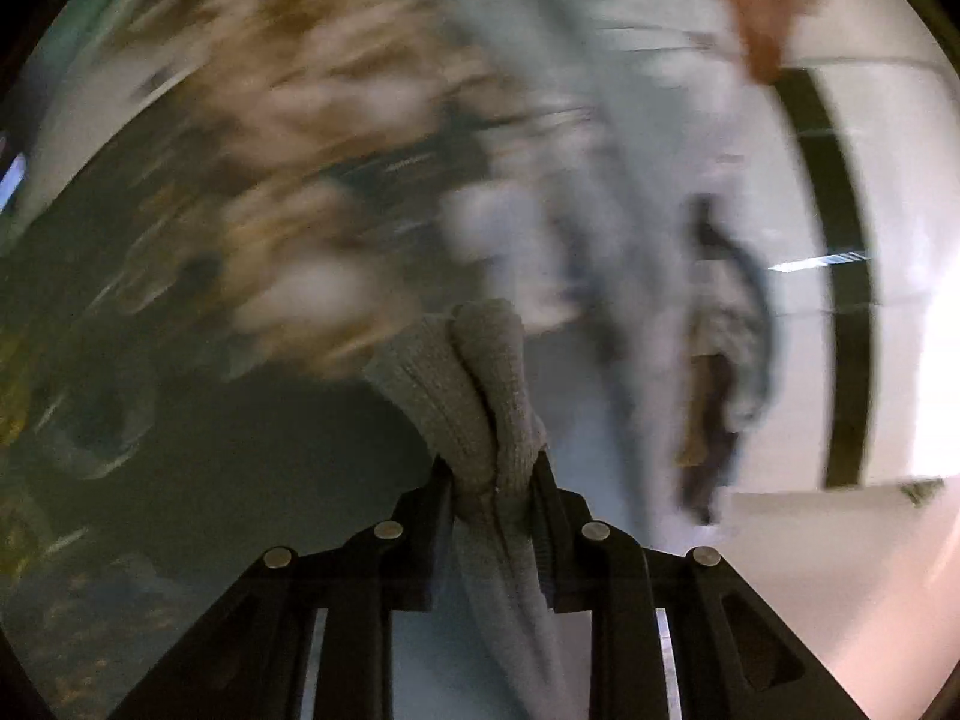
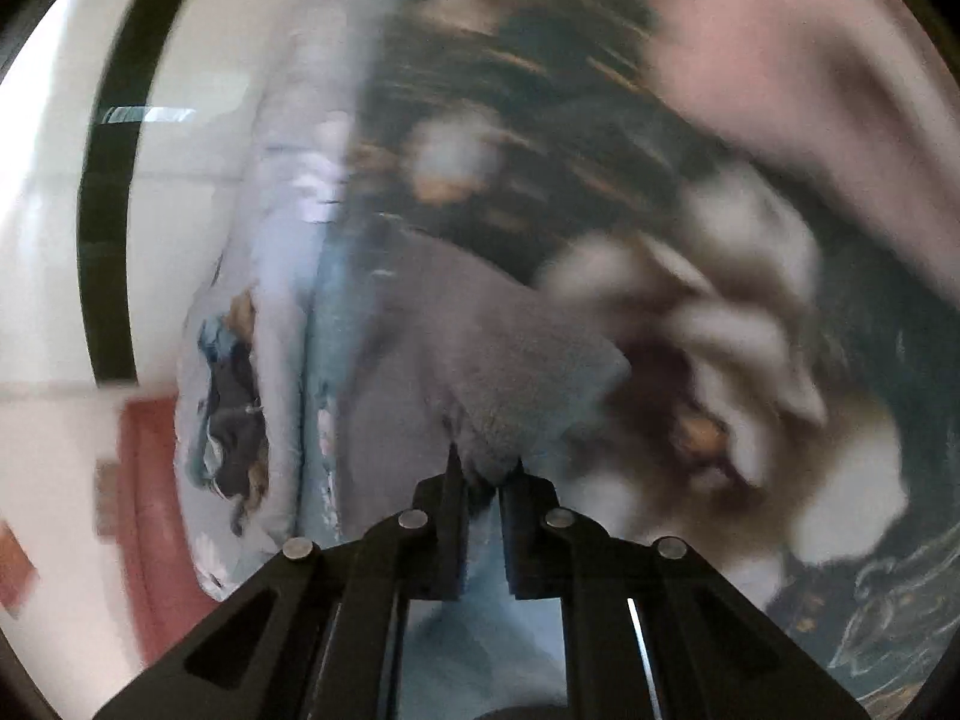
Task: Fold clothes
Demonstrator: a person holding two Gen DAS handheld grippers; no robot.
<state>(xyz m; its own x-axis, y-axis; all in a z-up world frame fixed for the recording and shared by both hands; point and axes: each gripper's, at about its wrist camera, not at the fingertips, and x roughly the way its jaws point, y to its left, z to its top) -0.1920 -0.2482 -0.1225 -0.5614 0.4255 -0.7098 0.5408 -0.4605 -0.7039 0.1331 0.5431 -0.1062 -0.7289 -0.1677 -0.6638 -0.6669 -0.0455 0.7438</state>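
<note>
With the left gripper [image 1: 493,471] pinching a bunched ribbed hem of the pale grey-blue knitted garment [image 1: 480,384] and the right gripper [image 2: 485,474] clamped on another edge above the dark patterned bedspread [image 2: 888,324], uneven pulling risks slipping the thin right-hand bite free.

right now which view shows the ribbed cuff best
The left wrist view: the ribbed cuff sits sharp and bunched between the left gripper fingers. The right wrist view shows no ribbing, only plain fabric pinched in the right gripper.
</note>
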